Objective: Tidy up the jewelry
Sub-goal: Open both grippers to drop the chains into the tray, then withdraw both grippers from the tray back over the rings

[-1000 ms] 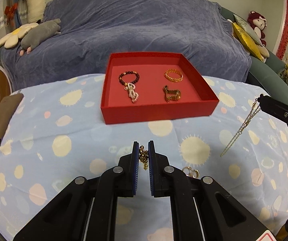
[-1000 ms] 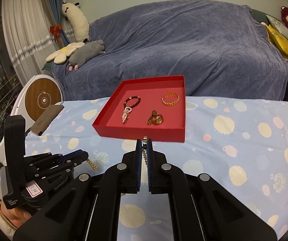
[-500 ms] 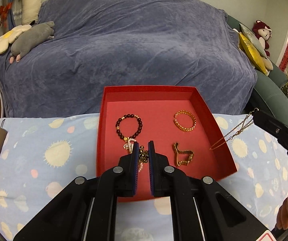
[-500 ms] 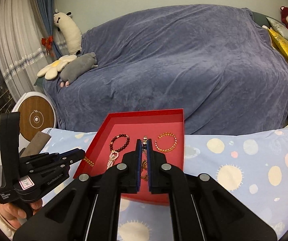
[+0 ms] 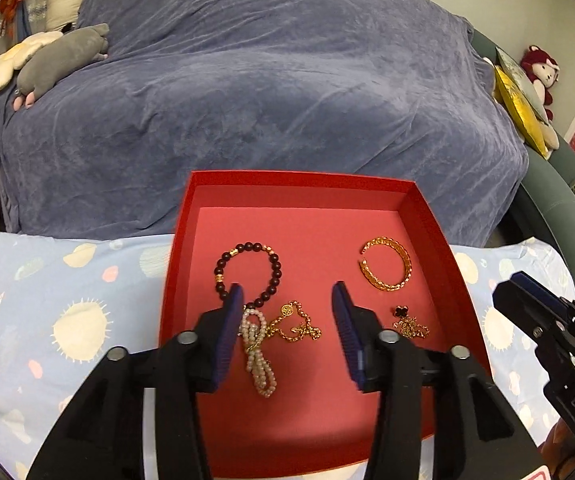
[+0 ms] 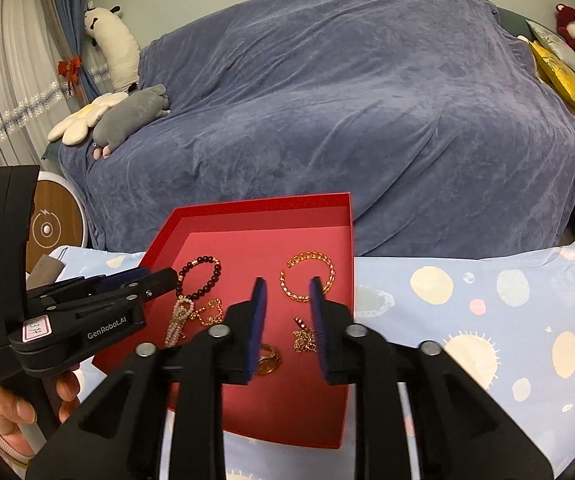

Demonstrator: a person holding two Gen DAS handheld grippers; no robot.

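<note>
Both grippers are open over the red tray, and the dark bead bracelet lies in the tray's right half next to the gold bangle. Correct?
Not quite. The dark bead bracelet lies in the left half of the red tray; the gold bangle is on the right, as the left wrist view shows. Both grippers are open.

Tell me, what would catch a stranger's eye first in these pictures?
Probably the shallow red cardboard tray on the sun-patterned blue tablecloth, with jewelry spread on its floor: a dark beaded bracelet at back left and an open gold chain bangle at back right. Next, the two black grippers, left and right, both open over the tray. Behind everything looms a sofa under a blue-grey velvet cover.
</note>
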